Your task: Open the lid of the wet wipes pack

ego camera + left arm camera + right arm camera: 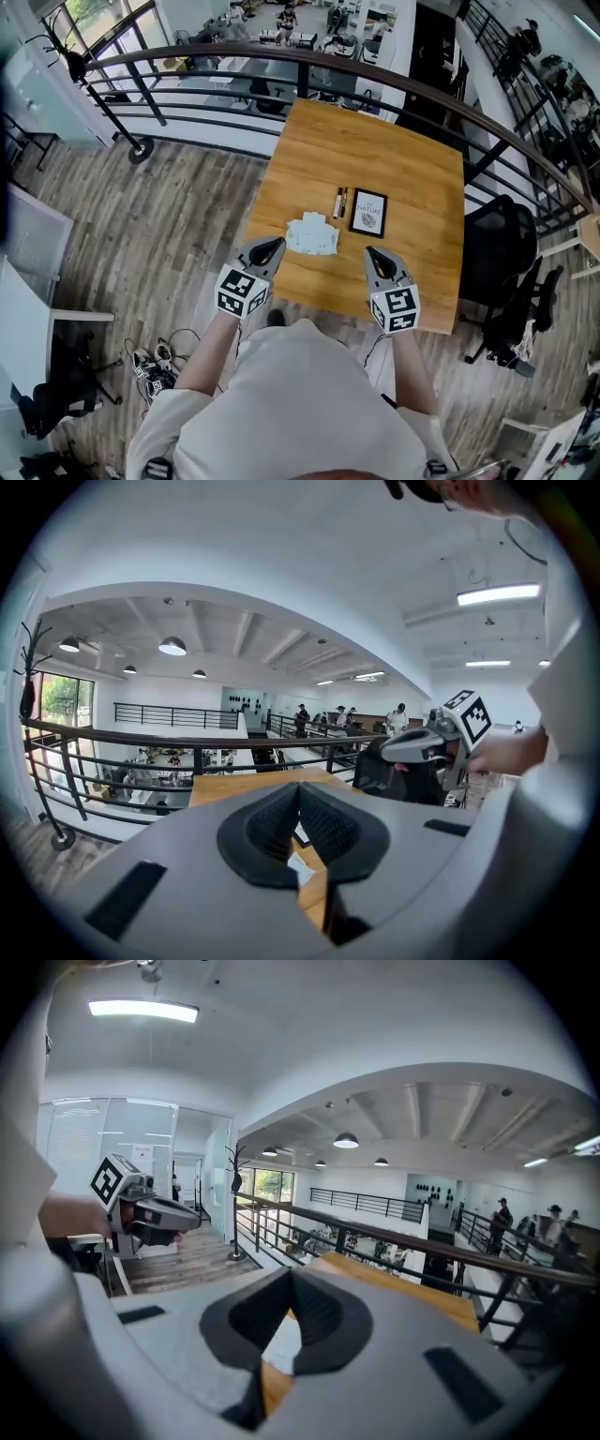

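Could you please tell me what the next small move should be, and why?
Probably bring the left gripper down beside the wet wipes pack to steady it. It and the right gripper are shut and empty, and seem raised above the pack.

A square wooden counter (375, 150) with a honey-coloured top stands on a floor (178, 234) of grey-brown planks, its far edge against a curved black railing (309, 58). Three things lie on it, all in the near half. The wet wipes pack (312, 234) lies flat, closest to the near edge and left of the middle; it is pale with faint print, and its lid cannot be made out. Just beyond it and to the right, two pens (340, 202) lie side by side, pointing towards the far edge. Just beside them on the right lies a black-bordered card (368, 212) with a white panel.
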